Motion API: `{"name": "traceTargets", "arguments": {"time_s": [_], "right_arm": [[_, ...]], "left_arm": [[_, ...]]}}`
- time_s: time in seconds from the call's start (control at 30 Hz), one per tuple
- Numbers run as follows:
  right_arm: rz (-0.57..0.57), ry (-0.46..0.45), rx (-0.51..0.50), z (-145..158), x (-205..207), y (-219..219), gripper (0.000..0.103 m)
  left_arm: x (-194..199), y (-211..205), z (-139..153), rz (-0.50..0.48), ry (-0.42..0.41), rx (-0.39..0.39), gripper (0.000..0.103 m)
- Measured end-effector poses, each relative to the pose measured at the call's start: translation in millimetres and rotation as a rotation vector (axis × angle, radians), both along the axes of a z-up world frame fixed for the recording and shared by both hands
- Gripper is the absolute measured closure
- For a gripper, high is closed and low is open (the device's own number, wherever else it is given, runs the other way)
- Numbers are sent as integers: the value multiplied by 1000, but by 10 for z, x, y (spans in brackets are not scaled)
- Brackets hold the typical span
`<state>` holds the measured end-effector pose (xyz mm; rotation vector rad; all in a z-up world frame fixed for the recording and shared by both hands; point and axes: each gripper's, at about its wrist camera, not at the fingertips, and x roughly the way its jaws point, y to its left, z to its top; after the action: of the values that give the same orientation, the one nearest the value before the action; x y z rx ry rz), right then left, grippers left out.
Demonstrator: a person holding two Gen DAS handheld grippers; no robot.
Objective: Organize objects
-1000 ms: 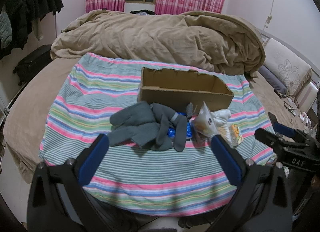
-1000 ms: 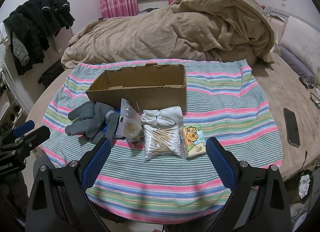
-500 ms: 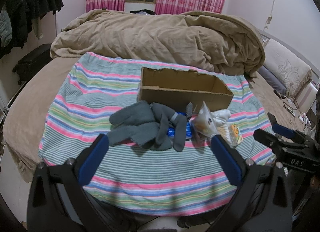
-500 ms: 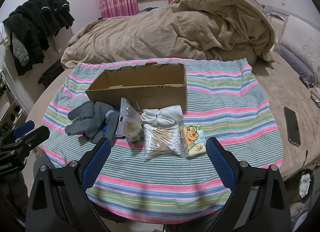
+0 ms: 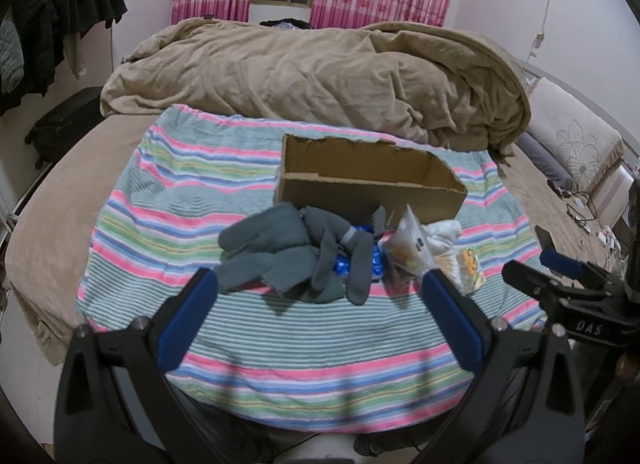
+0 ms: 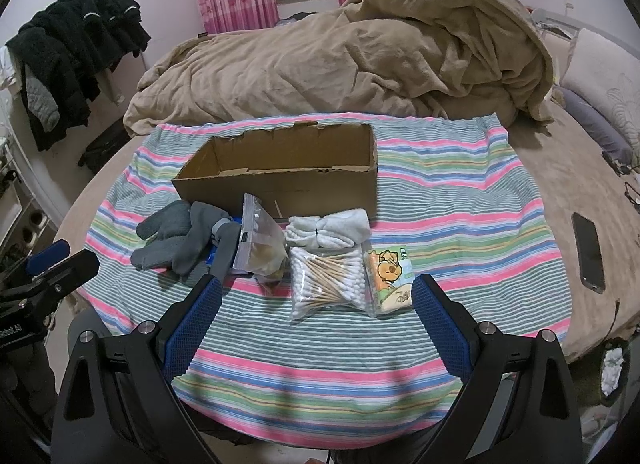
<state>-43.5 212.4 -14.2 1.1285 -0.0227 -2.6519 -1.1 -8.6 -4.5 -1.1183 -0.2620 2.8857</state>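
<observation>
An open cardboard box [image 6: 296, 180] [image 5: 368, 188] stands on a striped towel [image 6: 440, 232] on the bed. In front of it lie grey gloves [image 6: 176, 240] [image 5: 288, 260], a blue packet [image 5: 344, 264] partly under them, a clear zip bag [image 6: 260, 240] [image 5: 408, 248], rolled white cloth [image 6: 328, 228], a bag of cotton swabs [image 6: 328, 276] and a cartoon tissue pack [image 6: 390, 276]. My left gripper [image 5: 318, 304] is open and empty just short of the gloves. My right gripper [image 6: 316, 304] is open and empty just short of the swabs.
A heaped tan duvet [image 6: 360, 56] fills the back of the bed. A phone [image 6: 588, 250] lies on the bed at the right. Dark clothes [image 6: 76, 48] hang at the left. Pillows [image 5: 572, 140] lie at the right.
Both grippers have eased very slightly forward toward the objects; both stay open. Nothing on the towel has moved.
</observation>
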Motion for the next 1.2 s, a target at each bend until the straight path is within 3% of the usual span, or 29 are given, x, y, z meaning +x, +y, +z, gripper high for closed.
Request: {"name": "traceTargets", "arguments": {"time_s": [0.43, 0.8, 1.0, 1.2], "right_arm": [[-12, -10, 0, -5, -42, 26, 5], [-47, -10, 36, -74, -176, 133, 5], [-95, -39, 47, -241, -343, 320, 5], [-115, -91, 47, -510, -524, 444, 5]], "left_arm": [[-37, -22, -5, -2, -11, 6, 1], [-229, -61, -337, 15, -58, -34, 1], [-375, -124, -467, 20, -65, -35, 2], [-627, -153, -644, 9, -94, -35, 12]]}}
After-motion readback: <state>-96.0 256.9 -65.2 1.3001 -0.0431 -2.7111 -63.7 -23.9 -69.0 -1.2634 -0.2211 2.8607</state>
